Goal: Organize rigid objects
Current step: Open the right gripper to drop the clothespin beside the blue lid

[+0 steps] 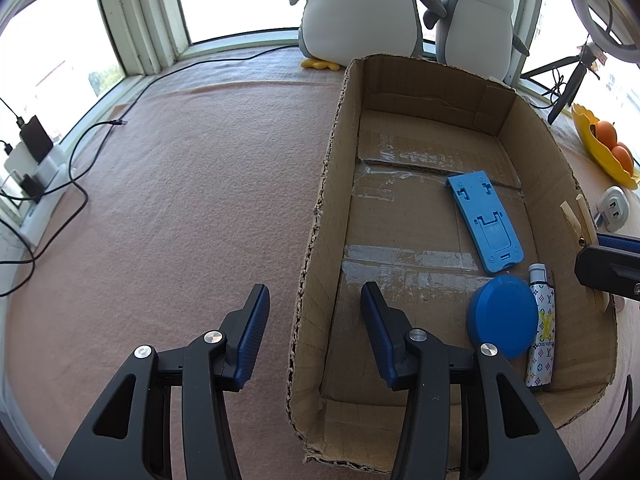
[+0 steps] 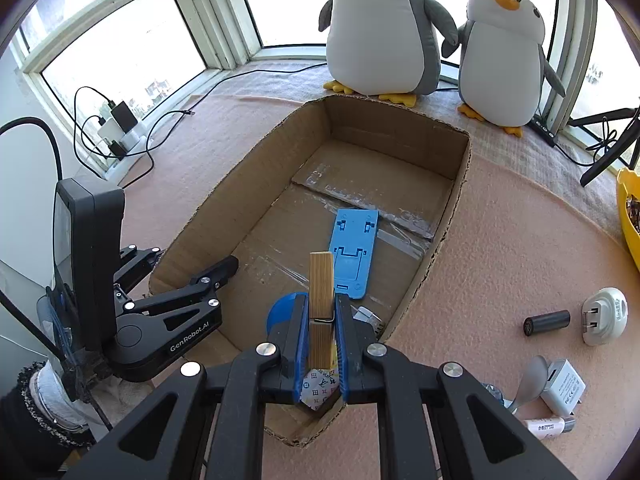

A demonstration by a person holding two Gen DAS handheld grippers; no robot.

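my right tool (image 2: pixel 321 320) is clenched on the wooden clothespin (image 2: pixel 321 300), held above the near end of the cardboard box (image 2: pixel 460 200). if i let go crooked it may bounce off the blue round lid (image 1: pixel 502 316). my left tool (image 1: pixel 314 320) hangs released, straddling the box's left wall. chargers (image 2: pixel 604 316) and a black cylinder (image 2: pixel 546 322) wait on the pink blanket (image 2: pixel 500 264).

A pinkish felt-like cover (image 1: pixel 192 168) spreads over the table, which sits in a bay of white-framed windows (image 2: pixel 132 52) with bright daylight pouring through. Against the glass at the far side stand two plush penguins (image 2: pixel 384 28), the larger one left of the smaller. Left of the penguins, a black cable (image 1: pixel 84 140) trails across the cover to a cluster of chargers (image 2: pixel 120 128) on the sill. Right of the penguins stands a black tripod (image 2: pixel 612 148).
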